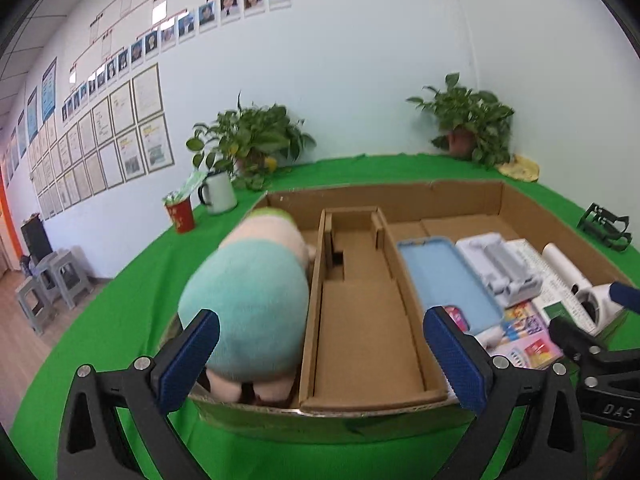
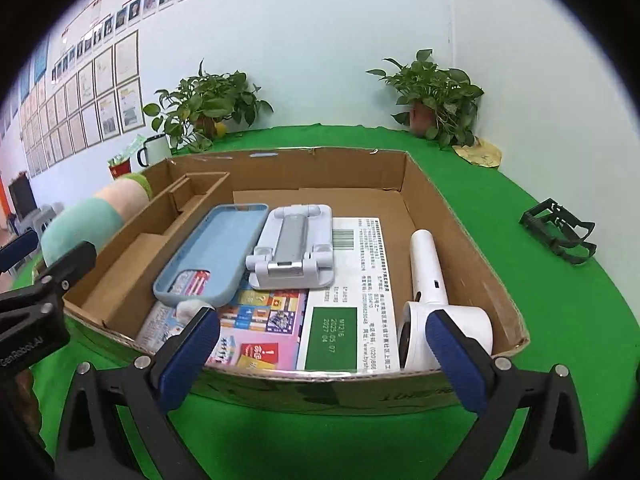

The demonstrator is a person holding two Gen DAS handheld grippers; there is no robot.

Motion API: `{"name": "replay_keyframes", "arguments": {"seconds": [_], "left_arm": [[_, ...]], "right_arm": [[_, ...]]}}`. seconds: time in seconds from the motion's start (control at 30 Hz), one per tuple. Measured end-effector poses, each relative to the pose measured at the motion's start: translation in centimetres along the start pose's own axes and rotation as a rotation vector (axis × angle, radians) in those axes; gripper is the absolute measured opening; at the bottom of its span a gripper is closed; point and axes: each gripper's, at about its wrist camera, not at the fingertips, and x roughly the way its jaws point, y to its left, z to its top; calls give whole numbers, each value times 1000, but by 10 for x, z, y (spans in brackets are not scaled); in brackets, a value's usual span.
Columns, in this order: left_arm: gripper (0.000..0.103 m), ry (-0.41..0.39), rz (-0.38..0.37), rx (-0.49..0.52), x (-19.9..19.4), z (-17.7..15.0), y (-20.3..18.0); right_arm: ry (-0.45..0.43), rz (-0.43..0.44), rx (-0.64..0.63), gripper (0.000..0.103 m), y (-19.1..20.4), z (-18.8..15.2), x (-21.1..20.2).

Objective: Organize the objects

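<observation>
Both the left gripper (image 1: pixel 320 356) and the right gripper (image 2: pixel 324 352) hang released and empty just short of the cardboard box (image 2: pixel 280 388). Ahead of them, the plush toy (image 1: pixel 248 300), phone case (image 2: pixel 216 252), stand (image 2: pixel 292 244) and white device (image 2: pixel 432 300) already lie inside. Beyond the right gripper, a black holder (image 2: pixel 560 232) sits on the tabletop (image 2: pixel 560 320), probably left to sort.

We are in what looks like an office. A pale wall carries rows of small staff portrait photos (image 1: pixel 224 8) linked by thin red lines like an organisation chart, and below them a grid of framed certificates and notices (image 1: pixel 120 136). Two leafy green potted plants (image 1: pixel 248 140) stand at the back of a counter covered in bright green cloth (image 1: pixel 120 300). At far left we see grey plastic stools (image 1: pixel 52 280) on a wood-look floor (image 1: pixel 24 344).
</observation>
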Motion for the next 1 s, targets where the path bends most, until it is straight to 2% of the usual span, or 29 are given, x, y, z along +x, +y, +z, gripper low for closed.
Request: {"name": "replay_keyframes", "arguments": {"seconds": [0.23,0.53,1.0], "left_arm": [[103,47,-2,-7,33,-28,-10],[103,72,-29,-51,41,-29,-5],[103,76,-24,-47,40,-24,-3]], "right_arm": [[-52,-28,-29,102,5,-8,-4],[-72,-42,-30,102,8,-11,-5],[-71,-44,-32,102,9,-11,-5]]}}
